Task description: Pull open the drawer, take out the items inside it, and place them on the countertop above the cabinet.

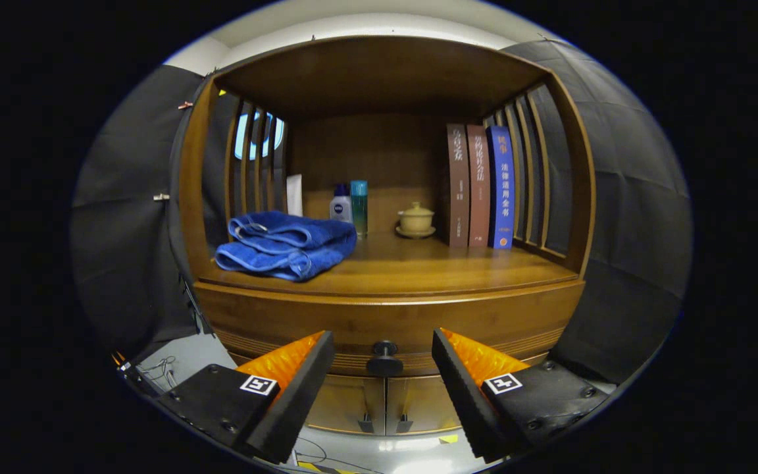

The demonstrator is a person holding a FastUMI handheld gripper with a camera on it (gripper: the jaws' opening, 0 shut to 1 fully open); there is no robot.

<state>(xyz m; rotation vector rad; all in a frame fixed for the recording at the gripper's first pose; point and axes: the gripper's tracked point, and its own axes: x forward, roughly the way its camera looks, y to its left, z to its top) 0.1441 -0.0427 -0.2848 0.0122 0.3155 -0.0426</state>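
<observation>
Drawer (385,322) is shut, front flush under the countertop (418,270). Its dark knob (384,359) sits dead centre, lined up with the gap between my fingers and just beyond the tips. No contact yet.

Gripper (383,362) is wide open, holding nothing. Left finger (300,388) and right finger (464,388) flank the knob, each well clear of it.

Below the drawer: two cabinet doors (385,405), closed, small handles side by side at the centre seam.

Countertop above carries:
- folded blue towel (287,247), near-left, reaching close to the front edge
- white tube (294,195) standing far-left behind the towel
- small white bottle (341,204) and a taller teal bottle (359,207), just beside each other, far, behind the towel's right end
- lidded tea cup on a saucer (416,220), far centre, apart from the bottles
- three upright books (481,187), far-right, touching each other, two brown and one blue, the blue one next to the right-side slats (530,171)

Front-right part of the countertop is bare wood. Slatted sides on both left and right of the shelf, solid back panel.

Some loose wires (162,368) on the floor to the near-left of the cabinet.
</observation>
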